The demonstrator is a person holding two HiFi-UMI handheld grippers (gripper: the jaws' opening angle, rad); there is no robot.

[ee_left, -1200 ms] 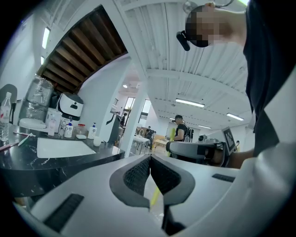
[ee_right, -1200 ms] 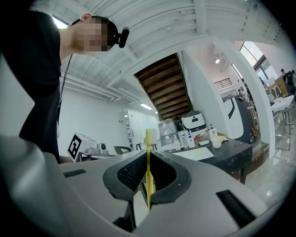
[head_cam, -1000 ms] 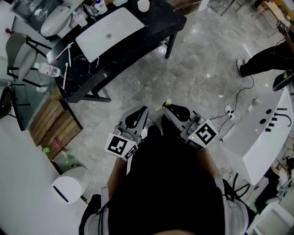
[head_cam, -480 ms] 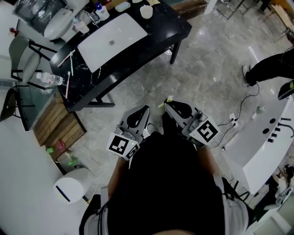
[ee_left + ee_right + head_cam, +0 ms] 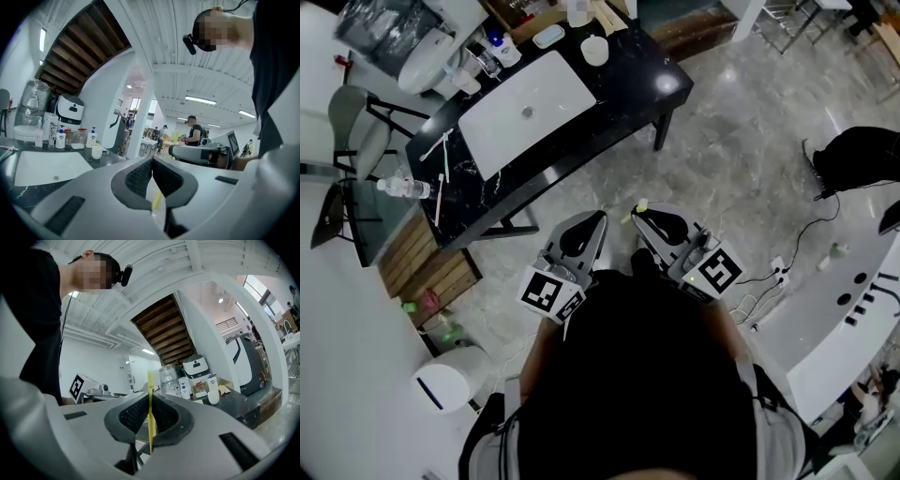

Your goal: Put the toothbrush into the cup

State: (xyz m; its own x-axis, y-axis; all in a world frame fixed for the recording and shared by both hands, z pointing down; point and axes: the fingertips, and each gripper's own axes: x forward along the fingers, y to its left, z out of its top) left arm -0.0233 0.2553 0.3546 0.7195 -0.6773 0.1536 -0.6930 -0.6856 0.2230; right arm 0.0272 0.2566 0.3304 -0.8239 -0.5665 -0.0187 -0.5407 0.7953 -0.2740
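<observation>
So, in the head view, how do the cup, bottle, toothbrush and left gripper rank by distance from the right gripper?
1. Toothbrush: held in the right gripper itself.
2. Left gripper: just beside it, on its left.
3. Cup: on the table, towards its right end.
4. Bottle: far left, by the table's other end.

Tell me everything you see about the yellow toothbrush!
The toothbrush is thin, pale yellow and looks like plastic. It stands upright, pinched between the right gripper's fingers, with its paler top end poking up above them and its other end hanging below. Nothing else touches it.
</observation>
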